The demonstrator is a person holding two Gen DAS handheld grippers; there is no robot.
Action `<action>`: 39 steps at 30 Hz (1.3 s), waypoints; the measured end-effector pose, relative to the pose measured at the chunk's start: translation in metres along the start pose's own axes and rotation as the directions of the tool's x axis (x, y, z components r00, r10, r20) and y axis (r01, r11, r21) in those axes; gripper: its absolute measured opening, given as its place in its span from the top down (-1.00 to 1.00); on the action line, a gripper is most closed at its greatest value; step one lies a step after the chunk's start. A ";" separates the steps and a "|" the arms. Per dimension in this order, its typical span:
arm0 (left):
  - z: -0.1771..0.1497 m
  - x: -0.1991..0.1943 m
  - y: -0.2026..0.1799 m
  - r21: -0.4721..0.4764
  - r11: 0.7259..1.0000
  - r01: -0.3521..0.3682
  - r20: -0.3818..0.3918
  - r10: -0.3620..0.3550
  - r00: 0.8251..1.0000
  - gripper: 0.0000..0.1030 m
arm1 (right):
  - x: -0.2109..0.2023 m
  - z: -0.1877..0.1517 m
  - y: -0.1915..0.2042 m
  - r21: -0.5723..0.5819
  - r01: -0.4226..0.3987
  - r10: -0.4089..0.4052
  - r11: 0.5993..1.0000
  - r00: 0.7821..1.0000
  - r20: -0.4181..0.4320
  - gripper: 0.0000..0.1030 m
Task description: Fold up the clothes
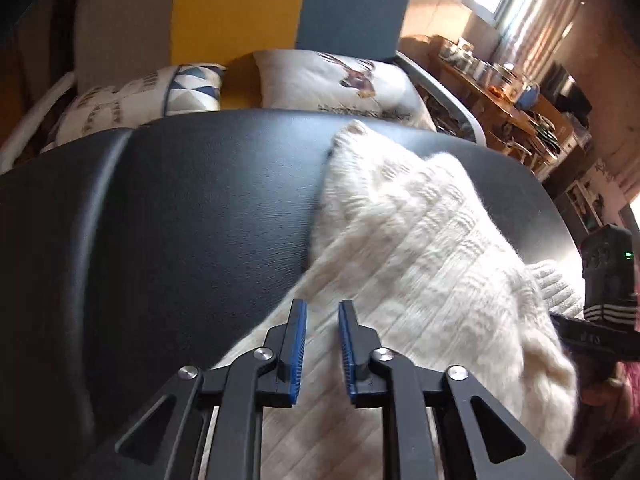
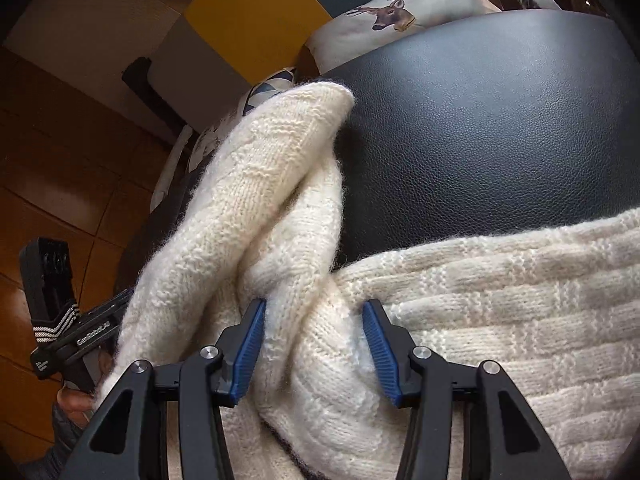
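A: Nearest the lens in the right wrist view is the right gripper [image 2: 314, 350], its 2 blue pads [image 2: 250, 354] spread wide with a thick roll of the cream knit sweater [image 2: 500, 320] bulging between them. I can't say the pads are biting; they look parted on either side of the bunch.

B: And the left gripper [image 1: 322, 354]?

A: Its fingers sit with a narrow gap, hovering above the sweater's edge with nothing between them, where the knit meets the black leather surface [image 1: 180, 200]. The picture is motion-blurred there.

B: Where does the sweater lie?

A: Spread over the black leather surface, the body toward the right, 1 sleeve [image 2: 248, 184] doubled up and rising leftward past the surface's edge. The sofa cushions [image 1: 332, 80] sit behind.

B: How will it handle?

A: My judgement: soft, bulky, fairly light, with no stiffness, so it will sag and stretch from any single pinch. The fuzzy knit should grip the ribbed pads well. I'd take the sleeve near its cuff, or the ribbed hem.

B: Pose?

A: Both grippers point forward and down over the garment; a hand [image 2: 76, 400] holds the left one's handle at lower left.
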State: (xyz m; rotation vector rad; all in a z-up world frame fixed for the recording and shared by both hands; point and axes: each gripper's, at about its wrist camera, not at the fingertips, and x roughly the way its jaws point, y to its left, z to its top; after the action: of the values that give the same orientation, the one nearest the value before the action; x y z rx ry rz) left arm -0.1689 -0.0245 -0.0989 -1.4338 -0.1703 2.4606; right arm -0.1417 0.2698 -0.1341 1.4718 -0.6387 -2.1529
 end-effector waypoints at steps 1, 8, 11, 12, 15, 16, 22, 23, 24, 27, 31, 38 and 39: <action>-0.004 -0.017 0.013 -0.039 0.999 0.021 0.013 -0.020 1.000 0.37 | -0.006 0.002 0.002 0.021 0.025 -0.025 0.999 1.000 0.009 0.02; -0.094 -0.124 0.120 -0.253 0.953 -0.165 0.048 0.183 0.982 -0.07 | -0.056 0.002 0.110 -0.305 0.041 0.005 0.952 0.989 0.148 -0.04; -0.142 -0.154 0.159 -0.357 0.910 -0.209 0.024 0.233 0.972 -0.11 | -0.022 -0.015 0.157 -0.475 0.118 -0.084 0.872 0.992 0.091 -0.13; -0.155 -0.160 0.166 -0.380 0.904 -0.195 0.024 0.220 0.975 -0.18 | -0.010 -0.023 0.171 -0.525 0.141 -0.120 0.839 0.990 0.074 -0.13; -0.182 -0.159 0.175 -0.415 0.895 -0.163 0.013 0.185 0.983 -0.30 | 0.027 -0.039 0.193 -0.600 0.170 -0.195 0.782 0.981 0.024 -0.13; -0.187 -0.154 0.175 -0.420 0.895 -0.149 0.008 0.168 0.986 -0.30 | 0.040 -0.042 0.194 -0.601 0.169 -0.208 0.781 0.978 0.005 -0.13; -0.186 -0.129 0.158 -0.388 0.899 -0.204 0.011 0.226 0.974 -0.51 | 0.059 -0.062 0.195 -0.567 0.150 -0.197 0.810 0.980 -0.021 -0.13; -0.185 -0.127 0.152 -0.373 0.899 -0.227 0.017 0.251 0.968 -0.51 | 0.058 -0.065 0.195 -0.563 0.149 -0.192 0.813 0.981 -0.017 -0.13; -0.184 -0.126 0.146 -0.350 0.905 -0.243 0.039 0.273 0.961 -0.14 | 0.056 -0.067 0.195 -0.556 0.153 -0.190 0.817 0.982 -0.008 -0.13; -0.178 -0.128 0.144 -0.351 0.908 -0.227 0.076 0.270 0.960 0.83 | 0.047 -0.068 0.192 -0.517 0.175 -0.190 0.838 0.981 0.025 -0.13; -0.163 -0.164 0.170 -0.456 0.879 -0.139 0.193 0.250 0.949 0.83 | 0.027 -0.054 0.180 -0.419 0.191 -0.179 0.888 0.982 0.067 -0.13; -0.141 -0.230 0.224 -0.551 0.823 -0.138 0.306 0.353 0.884 0.83 | 0.040 -0.038 0.163 -0.305 0.067 -0.073 0.950 0.997 -0.008 -0.13; -0.140 -0.234 0.232 -0.569 0.810 -0.143 0.303 0.369 0.879 0.83 | 0.046 -0.038 0.161 -0.279 0.030 -0.039 0.960 0.999 -0.026 -0.13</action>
State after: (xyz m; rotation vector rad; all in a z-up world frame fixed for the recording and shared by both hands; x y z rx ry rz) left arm 0.0181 -0.3228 -0.0306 -1.1547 -0.8640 3.0889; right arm -0.1041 0.1105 -0.0831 1.3696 -0.2842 -2.1383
